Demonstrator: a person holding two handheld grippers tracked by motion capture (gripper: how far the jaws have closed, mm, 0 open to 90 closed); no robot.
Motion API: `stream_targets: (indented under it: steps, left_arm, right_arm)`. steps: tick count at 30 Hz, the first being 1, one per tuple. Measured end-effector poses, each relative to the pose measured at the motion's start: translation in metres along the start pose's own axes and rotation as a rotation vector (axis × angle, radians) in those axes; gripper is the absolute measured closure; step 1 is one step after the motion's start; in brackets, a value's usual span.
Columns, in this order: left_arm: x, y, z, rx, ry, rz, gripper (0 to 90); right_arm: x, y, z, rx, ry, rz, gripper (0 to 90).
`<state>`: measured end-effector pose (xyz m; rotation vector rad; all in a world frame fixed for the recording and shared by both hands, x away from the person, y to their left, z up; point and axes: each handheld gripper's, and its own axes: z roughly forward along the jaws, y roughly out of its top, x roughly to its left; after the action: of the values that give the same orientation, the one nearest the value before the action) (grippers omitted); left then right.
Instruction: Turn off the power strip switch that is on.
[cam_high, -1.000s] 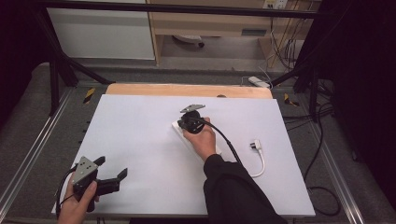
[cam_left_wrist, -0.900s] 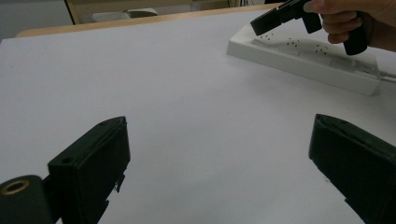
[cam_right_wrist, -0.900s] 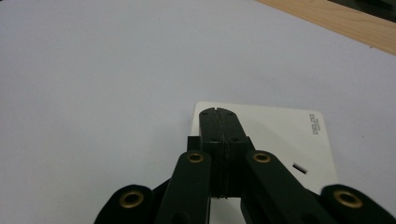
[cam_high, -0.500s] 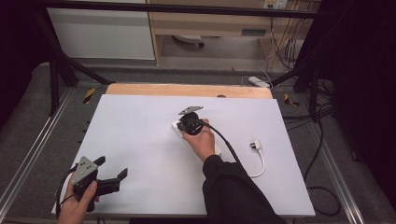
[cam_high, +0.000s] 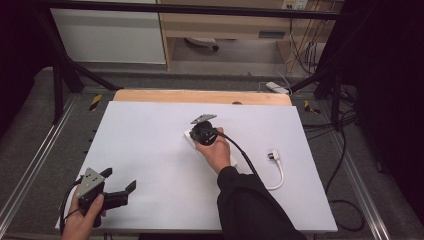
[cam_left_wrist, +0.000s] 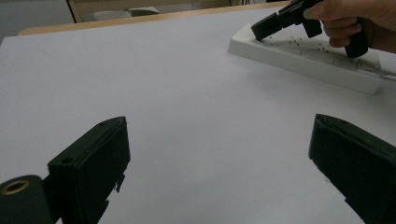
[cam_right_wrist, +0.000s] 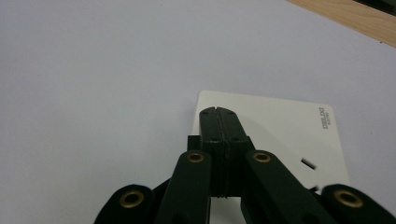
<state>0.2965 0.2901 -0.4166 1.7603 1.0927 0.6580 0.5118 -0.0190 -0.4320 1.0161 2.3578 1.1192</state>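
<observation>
Under right hand-held gripper (cam_right_wrist: 218, 112), jaws pressed together, tips on white power strip (cam_right_wrist: 280, 135) end.

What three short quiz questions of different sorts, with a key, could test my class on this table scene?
1. True or false: the right gripper has its jaws shut, tips over the white power strip.
2. How do the left gripper jaws stand: A open, B shut on the plug?
3. What lies on the table, right of the person's sleeve?

Key: 1 true. 2 A. 3 the white plug and its cord.
</observation>
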Motion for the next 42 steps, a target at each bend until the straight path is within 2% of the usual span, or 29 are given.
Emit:
stream_targets:
  steps: [12, 15, 19, 32, 42]
  left_arm:
    - [-0.001, 0.000, 0.000, 0.004, -0.005, 0.002, 5.2]
    - [-0.001, 0.000, 0.000, 0.004, -0.005, 0.000, 5.2]
    - [0.000, 0.000, 0.000, 0.000, -0.001, 0.000, 5.2]
    - [0.000, 0.000, 0.001, 0.006, -0.006, 0.001, 5.2]
    - [0.000, 0.000, 0.001, 0.009, -0.004, 0.006, 5.2]
  right_arm:
    - [0.001, -0.001, 0.002, 0.002, -0.007, -0.008, 90.0]
    - [0.002, -0.001, 0.003, -0.006, -0.004, 0.006, 90.0]
    - [0.004, 0.001, 0.003, 0.006, 0.006, -0.005, 90.0]
    - [0.001, 0.004, -0.003, -0.033, 0.014, -0.001, 90.0]
    - [0.001, 0.008, -0.014, -0.083, 0.026, 0.026, 90.0]
